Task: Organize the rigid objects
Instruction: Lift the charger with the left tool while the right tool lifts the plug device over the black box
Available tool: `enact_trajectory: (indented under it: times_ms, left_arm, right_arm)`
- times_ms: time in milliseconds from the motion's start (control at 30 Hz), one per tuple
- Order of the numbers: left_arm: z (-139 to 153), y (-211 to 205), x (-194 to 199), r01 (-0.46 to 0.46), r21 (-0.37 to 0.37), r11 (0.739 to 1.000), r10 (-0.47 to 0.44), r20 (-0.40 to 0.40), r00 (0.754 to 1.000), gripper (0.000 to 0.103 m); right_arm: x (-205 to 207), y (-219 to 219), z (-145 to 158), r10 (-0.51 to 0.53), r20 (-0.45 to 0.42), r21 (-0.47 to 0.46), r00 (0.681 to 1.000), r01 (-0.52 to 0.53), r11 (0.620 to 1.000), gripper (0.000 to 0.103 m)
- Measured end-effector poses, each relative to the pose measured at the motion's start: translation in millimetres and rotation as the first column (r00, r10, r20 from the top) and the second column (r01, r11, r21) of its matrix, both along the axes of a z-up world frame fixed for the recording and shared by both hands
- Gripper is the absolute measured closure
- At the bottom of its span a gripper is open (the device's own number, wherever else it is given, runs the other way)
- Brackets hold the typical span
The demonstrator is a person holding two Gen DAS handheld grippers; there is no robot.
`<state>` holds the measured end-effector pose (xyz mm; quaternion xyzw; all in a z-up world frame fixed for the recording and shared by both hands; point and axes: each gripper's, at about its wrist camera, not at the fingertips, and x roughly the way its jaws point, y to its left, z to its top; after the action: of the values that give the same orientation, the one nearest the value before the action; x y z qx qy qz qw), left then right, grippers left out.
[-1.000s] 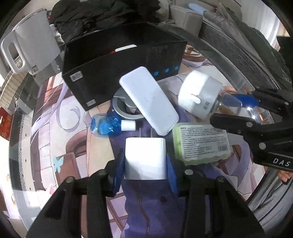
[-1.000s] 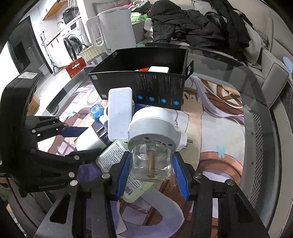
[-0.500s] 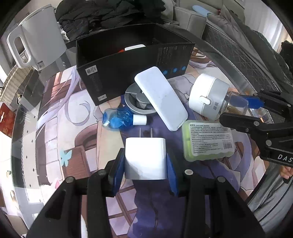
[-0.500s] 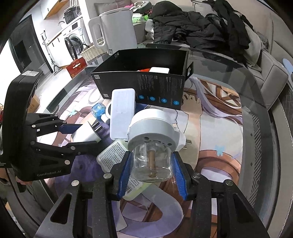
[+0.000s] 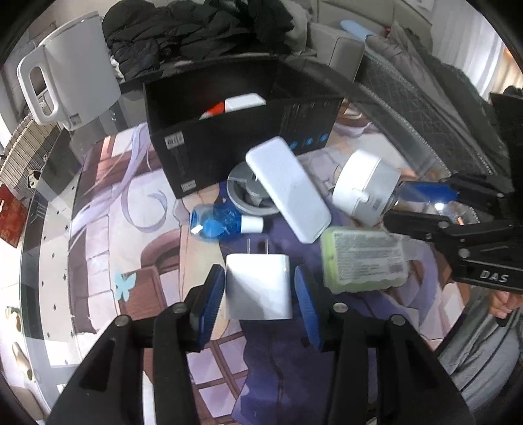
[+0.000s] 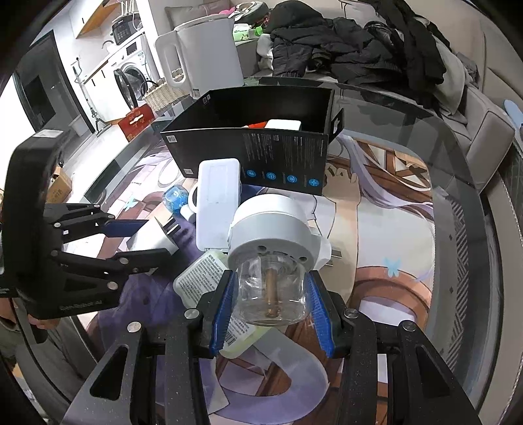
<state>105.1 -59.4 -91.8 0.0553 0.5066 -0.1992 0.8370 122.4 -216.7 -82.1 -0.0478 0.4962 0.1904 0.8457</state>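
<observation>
My left gripper (image 5: 260, 296) is shut on a white wall charger (image 5: 258, 287), prongs pointing away, held above the mat. My right gripper (image 6: 270, 304) is shut on the clear glass bottle of a white plug-in device (image 6: 271, 235); it also shows in the left wrist view (image 5: 364, 188). A black open box (image 5: 242, 137) stands behind, with a white item and an orange item inside. A white power bank (image 5: 287, 189) leans on a grey round stand (image 5: 243, 193). A blue bottle (image 5: 219, 222) and a green packet (image 5: 362, 260) lie on the mat.
A white kettle (image 5: 68, 88) stands at the far left by a wicker basket (image 5: 24, 153). Dark clothes (image 5: 202, 29) are heaped behind the box. The glass table edge (image 6: 474, 202) curves around the right. The printed mat (image 6: 376, 229) covers the table.
Both grippers have pulled back and up a little with their objects still held; the box and the pile look farther off. The objects on the mat have not moved.
</observation>
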Motion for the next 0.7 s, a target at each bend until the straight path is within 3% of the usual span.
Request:
enact_trajectory:
  times_ms: [400, 500, 700]
  left_arm:
    - [-17, -4, 8, -0.002, 0.053, 0.999, 0.004, -0.031, 1.0, 0.055]
    - [-20, -8, 9, -0.008, 0.091, 0.996, 0.009, -0.017, 1.0, 0.062]
    - [-18, -6, 8, -0.013, 0.084, 0.996, 0.015, -0.02, 1.0, 0.063]
  right_arm:
    - [2, 1, -3, -0.002, -0.012, -0.001, 1.0, 0.002, 1.0, 0.058]
    - [4, 5, -11, 0.003, -0.024, -0.02, 1.0, -0.004, 1.0, 0.058]
    - [3, 5, -12, 0.013, -0.005, -0.038, 1.0, -0.014, 0.999, 0.059]
